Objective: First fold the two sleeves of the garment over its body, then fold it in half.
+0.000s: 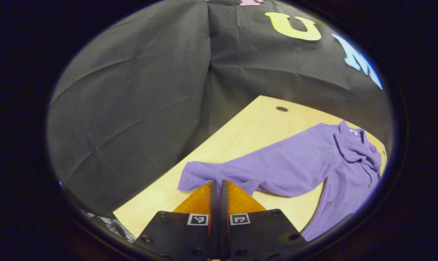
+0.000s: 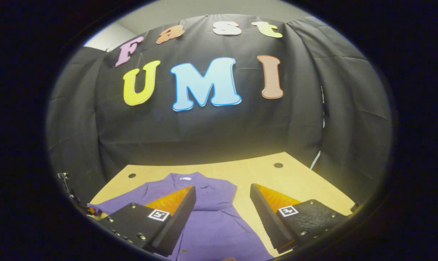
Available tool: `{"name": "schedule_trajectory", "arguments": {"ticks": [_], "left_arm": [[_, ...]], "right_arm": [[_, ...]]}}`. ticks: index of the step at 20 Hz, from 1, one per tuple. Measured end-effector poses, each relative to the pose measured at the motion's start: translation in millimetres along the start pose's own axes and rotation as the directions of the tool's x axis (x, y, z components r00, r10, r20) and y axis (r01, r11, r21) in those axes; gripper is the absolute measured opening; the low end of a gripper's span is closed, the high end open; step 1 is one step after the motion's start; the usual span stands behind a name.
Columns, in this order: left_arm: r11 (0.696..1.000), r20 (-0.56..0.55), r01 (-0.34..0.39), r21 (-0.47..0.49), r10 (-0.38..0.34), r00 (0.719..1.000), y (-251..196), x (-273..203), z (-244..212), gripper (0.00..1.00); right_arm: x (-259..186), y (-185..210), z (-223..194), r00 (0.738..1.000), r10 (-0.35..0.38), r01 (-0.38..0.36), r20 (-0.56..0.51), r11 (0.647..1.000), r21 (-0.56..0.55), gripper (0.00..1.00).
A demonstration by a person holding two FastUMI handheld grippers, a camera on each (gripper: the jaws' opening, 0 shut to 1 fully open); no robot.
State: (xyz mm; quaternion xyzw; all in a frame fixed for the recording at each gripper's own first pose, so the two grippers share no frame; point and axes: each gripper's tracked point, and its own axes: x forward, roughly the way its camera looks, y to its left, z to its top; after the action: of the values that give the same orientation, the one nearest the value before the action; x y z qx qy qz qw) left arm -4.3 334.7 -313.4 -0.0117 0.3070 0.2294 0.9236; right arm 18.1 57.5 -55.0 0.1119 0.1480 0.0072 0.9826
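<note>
Left gripper view: left gripper [image 1: 219,184] low over the near left part of the wooden table [image 1: 240,134], fingers pressed together with no visible gap, their tips at the cuff end of the purple garment [image 1: 313,159]. Cuff edge of the left sleeve [image 1: 219,172] bunched over the fingertips; whether cloth is actually pinched between them cannot be told. Sleeve stretched from the cuff toward the far right, joining the body of the garment, collar [image 1: 353,143] at the far right end, button placket running down toward the near right. Small dark hole [image 1: 281,108] in the tabletop near the far edge. Black cloth wall [image 1: 139,94] behind the table.

Right gripper view: right gripper [image 2: 222,197] above the garment [image 2: 211,217], fingers spread wide apart, holding nothing. Garment flat on the table [image 2: 298,181], collar [image 2: 190,179] toward the far side, body running to the near edge between the fingers. One finger [image 2: 175,214] over the garment's left half, the other [image 2: 268,210] over bare wood just right of the garment. Two dark holes [image 2: 278,165] near the far corners of the tabletop.
</note>
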Motion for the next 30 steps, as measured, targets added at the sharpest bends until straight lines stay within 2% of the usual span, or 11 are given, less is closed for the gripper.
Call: {"name": "schedule_trajectory", "arguments": {"ticks": [4, 11, 18, 23, 30], "left_arm": [[0.998, 0.072, 0.051, 0.033, -0.053, 0.996, -39, -12, 40, 0.07], [0.989, 0.140, 0.131, 0.063, -0.139, 0.980, -111, -40, 81, 0.07], [0.967, 0.187, 0.238, 0.086, -0.251, 0.950, -203, -67, 117, 0.07], [0.935, 0.195, 0.331, 0.130, -0.352, 0.916, -285, -85, 131, 0.07], [0.861, 0.158, 0.456, 0.228, -0.494, 0.855, -420, -110, 121, 0.07]], "right_arm": [[-3, -23, -3, 1.000, -0.022, 0.022, -0.006, 1.000, 0.008, 0.93], [0, -38, 0, 1.000, 0.003, -0.002, -0.007, 1.000, 0.025, 0.93], [6, -52, 4, 1.000, 0.029, -0.029, 0.000, 1.000, -0.002, 0.93], [10, -59, 1, 0.998, 0.056, -0.057, -0.015, 0.998, -0.021, 0.93], [15, -81, -14, 0.995, 0.079, -0.081, -0.055, 0.996, -0.039, 0.93]]}}
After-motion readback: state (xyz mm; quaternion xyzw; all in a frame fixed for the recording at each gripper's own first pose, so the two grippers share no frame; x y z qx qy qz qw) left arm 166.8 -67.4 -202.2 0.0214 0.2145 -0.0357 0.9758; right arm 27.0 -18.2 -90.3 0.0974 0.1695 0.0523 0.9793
